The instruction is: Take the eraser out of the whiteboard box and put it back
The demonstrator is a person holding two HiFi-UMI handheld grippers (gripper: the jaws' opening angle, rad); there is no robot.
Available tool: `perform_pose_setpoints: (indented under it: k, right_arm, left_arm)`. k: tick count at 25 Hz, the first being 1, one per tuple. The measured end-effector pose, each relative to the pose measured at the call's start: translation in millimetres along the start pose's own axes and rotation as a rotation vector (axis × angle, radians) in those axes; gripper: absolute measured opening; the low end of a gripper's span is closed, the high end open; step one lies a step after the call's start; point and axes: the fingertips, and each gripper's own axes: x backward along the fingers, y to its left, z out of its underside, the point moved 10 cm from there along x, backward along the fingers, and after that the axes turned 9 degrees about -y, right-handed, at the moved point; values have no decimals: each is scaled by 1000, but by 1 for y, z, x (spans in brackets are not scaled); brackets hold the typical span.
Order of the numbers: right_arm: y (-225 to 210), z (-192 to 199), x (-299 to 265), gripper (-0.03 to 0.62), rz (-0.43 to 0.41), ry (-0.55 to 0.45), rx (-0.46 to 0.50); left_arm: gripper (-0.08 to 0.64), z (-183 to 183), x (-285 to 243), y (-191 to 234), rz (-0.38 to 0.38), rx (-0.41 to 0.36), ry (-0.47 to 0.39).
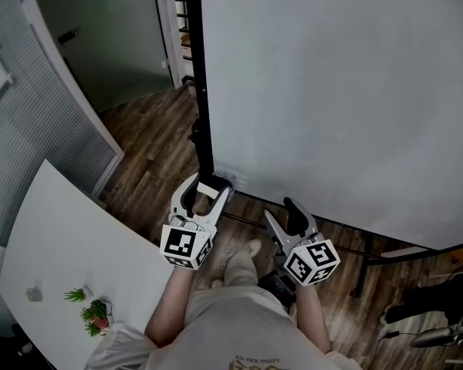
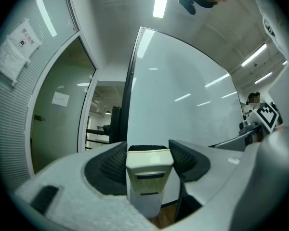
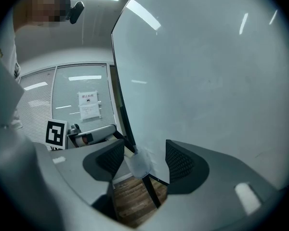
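Observation:
A cream eraser [image 2: 149, 170] with a dark felt edge stands upright between the pads of my left gripper [image 2: 147, 153], which is shut on it. In the head view the eraser [image 1: 211, 188] and left gripper [image 1: 208, 196] sit just in front of the whiteboard's [image 1: 339, 91] lower left corner. A small translucent box [image 3: 137, 163] hangs at that corner, seen through my right gripper [image 3: 144, 159], whose jaws stand open with nothing between them. The right gripper [image 1: 284, 216] is held to the right of the left one, below the board's bottom edge.
The whiteboard's black frame post [image 1: 201, 91] and stand legs [image 1: 363, 272] rise from a wood floor [image 1: 150, 149]. A white table [image 1: 54, 245] with a small plant [image 1: 92, 314] is at the left. A glass wall with blinds [image 1: 31, 129] curves behind it.

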Motion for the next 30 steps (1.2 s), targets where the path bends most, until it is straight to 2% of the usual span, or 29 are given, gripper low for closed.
perform_pose_setpoints:
  k: [30]
  right_arm:
    - [-15,13,-12,270,4,41,-40]
  left_arm:
    - [267,32,-16,5,13,11,87]
